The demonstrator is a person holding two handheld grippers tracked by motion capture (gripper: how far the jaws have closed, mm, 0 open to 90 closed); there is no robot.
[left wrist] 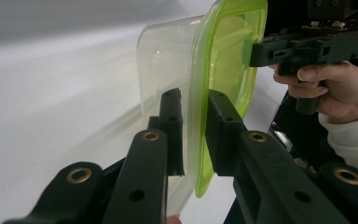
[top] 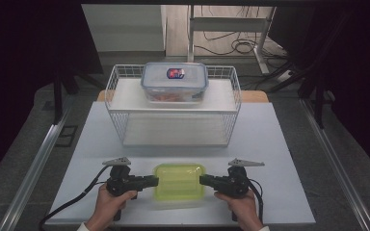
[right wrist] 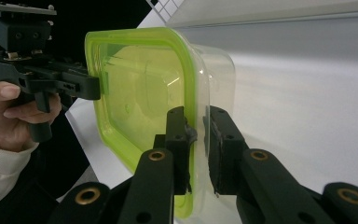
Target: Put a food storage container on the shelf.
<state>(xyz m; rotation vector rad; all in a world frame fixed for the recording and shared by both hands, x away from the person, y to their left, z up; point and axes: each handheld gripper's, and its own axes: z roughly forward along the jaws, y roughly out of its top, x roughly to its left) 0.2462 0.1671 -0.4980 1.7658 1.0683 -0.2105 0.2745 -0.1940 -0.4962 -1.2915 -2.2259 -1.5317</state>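
A clear plastic box with a lime-green lid [top: 179, 182] rests on the white table near its front edge. My left gripper [top: 155, 182] is shut on the lid's rim at the box's left end, and my right gripper [top: 202, 181] is shut on the rim at its right end. In the left gripper view the jaws of the left gripper [left wrist: 193, 100] stand on either side of the green rim [left wrist: 223, 56], with the right gripper [left wrist: 303, 44] at the far end. In the right gripper view the right gripper [right wrist: 196, 116] pinches the rim [right wrist: 140, 93], and the left gripper [right wrist: 42, 79] holds the opposite edge.
A white wire rack [top: 113, 110] stands at the back of the table [top: 270, 192]. On its top shelf sits a clear box with a blue-rimmed lid [top: 174, 82], with something reddish inside. Metal rails run along both sides of the table.
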